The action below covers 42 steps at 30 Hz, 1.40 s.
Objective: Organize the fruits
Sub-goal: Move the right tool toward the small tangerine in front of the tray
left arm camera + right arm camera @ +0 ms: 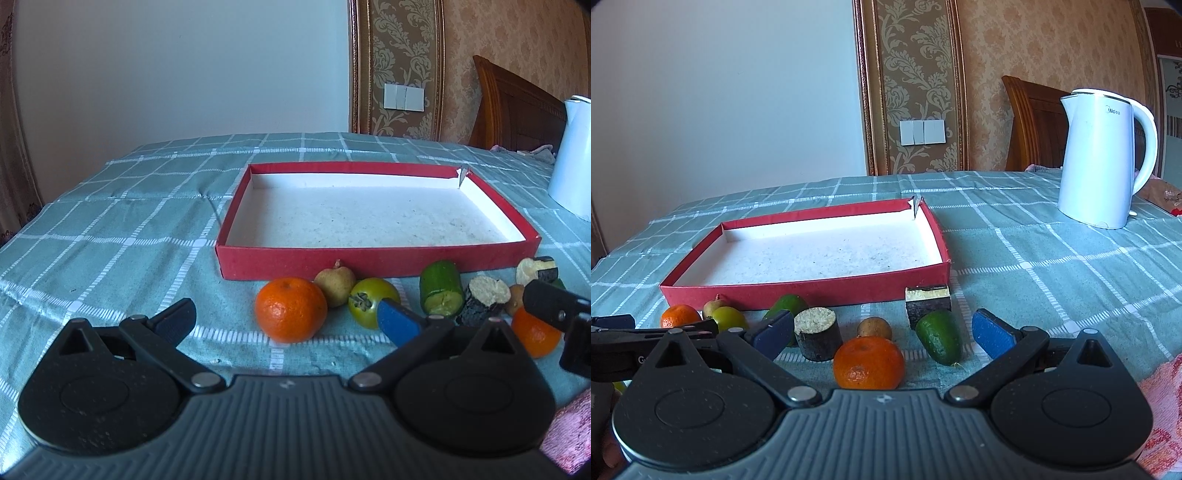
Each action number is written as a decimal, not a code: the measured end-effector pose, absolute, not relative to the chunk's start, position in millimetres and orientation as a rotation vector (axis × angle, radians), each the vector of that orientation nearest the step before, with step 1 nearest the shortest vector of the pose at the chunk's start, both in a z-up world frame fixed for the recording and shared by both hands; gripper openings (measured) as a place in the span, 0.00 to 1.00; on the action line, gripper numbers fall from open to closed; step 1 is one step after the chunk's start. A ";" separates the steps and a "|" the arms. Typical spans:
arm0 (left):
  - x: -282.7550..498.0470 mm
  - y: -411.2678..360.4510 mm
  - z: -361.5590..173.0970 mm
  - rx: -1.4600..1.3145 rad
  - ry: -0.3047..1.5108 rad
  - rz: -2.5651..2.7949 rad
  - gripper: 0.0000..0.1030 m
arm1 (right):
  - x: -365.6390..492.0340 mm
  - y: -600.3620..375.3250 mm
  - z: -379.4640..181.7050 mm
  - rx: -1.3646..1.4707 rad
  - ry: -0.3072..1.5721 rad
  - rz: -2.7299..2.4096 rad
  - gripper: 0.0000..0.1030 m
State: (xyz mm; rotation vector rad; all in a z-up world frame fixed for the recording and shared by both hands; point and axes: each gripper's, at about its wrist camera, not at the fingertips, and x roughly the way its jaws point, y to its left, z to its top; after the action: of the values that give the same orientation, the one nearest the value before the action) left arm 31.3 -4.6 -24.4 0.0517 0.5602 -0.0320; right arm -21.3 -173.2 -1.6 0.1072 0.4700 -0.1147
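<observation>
An empty red box (373,264) with a white inside lies on the checked cloth; it also shows in the right wrist view (812,293). Fruits lie in a row along its near side. My left gripper (288,319) is open around a tangerine (291,309), beside a small pear (336,282) and a green persimmon (369,301). My right gripper (882,332) is open around a second tangerine (868,363), with a brown fruit (874,328), a green avocado (940,341) and dark cut pieces (817,334) close by.
A white kettle (1102,158) stands at the back right of the table. A cut green piece (441,291) lies by the box. A pink cloth (1161,410) lies at the near right edge. A wooden chair (1034,122) stands behind the table.
</observation>
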 end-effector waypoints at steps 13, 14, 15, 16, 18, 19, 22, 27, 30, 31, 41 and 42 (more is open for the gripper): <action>29.9 -1.5 -23.6 0.044 0.554 -0.027 1.00 | -22.2 -172.7 -0.9 0.107 0.466 -0.115 1.00; 29.6 -0.7 -23.3 0.040 0.550 -0.027 1.00 | -22.0 -172.9 -0.8 0.108 0.468 -0.116 1.00; 28.6 -0.1 -22.8 0.036 0.544 -0.029 1.00 | -22.4 -172.6 -0.6 0.107 0.469 -0.116 1.00; 27.7 0.5 -22.3 0.034 0.537 -0.030 1.00 | -22.7 -172.3 -0.6 0.105 0.468 -0.116 1.00; 25.2 0.9 -21.7 0.033 0.524 -0.030 1.00 | -23.6 -172.8 -0.1 0.105 0.465 -0.118 1.00; 24.1 0.5 -21.5 0.036 0.518 -0.029 1.00 | -24.0 -173.2 -0.2 0.107 0.464 -0.119 1.00; 21.9 -1.3 -21.1 0.045 0.507 -0.027 1.00 | -24.6 -174.8 -1.2 0.112 0.464 -0.121 1.00; 18.0 -3.4 -20.8 0.047 0.495 -0.033 1.00 | -24.1 -177.0 -3.4 0.114 0.473 -0.125 1.00; 17.3 -2.4 -20.9 0.038 0.491 -0.040 1.00 | -23.3 -178.3 -3.0 0.123 0.477 -0.124 1.00; 17.2 -1.6 -20.7 0.033 0.489 -0.041 1.00 | -23.6 -178.1 -2.5 0.124 0.476 -0.124 1.00; 13.5 3.0 -19.3 0.000 0.459 -0.036 1.00 | -25.3 -175.8 -0.3 0.114 0.473 -0.121 1.00; 12.9 3.0 -19.3 0.000 0.458 -0.034 1.00 | -25.5 -175.7 -0.1 0.115 0.472 -0.120 1.00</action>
State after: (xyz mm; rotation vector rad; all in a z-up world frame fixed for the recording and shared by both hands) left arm 12.9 3.0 -19.3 -0.0004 0.4579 -0.0345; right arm -25.5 -175.7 -0.1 0.1147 0.4724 -0.1203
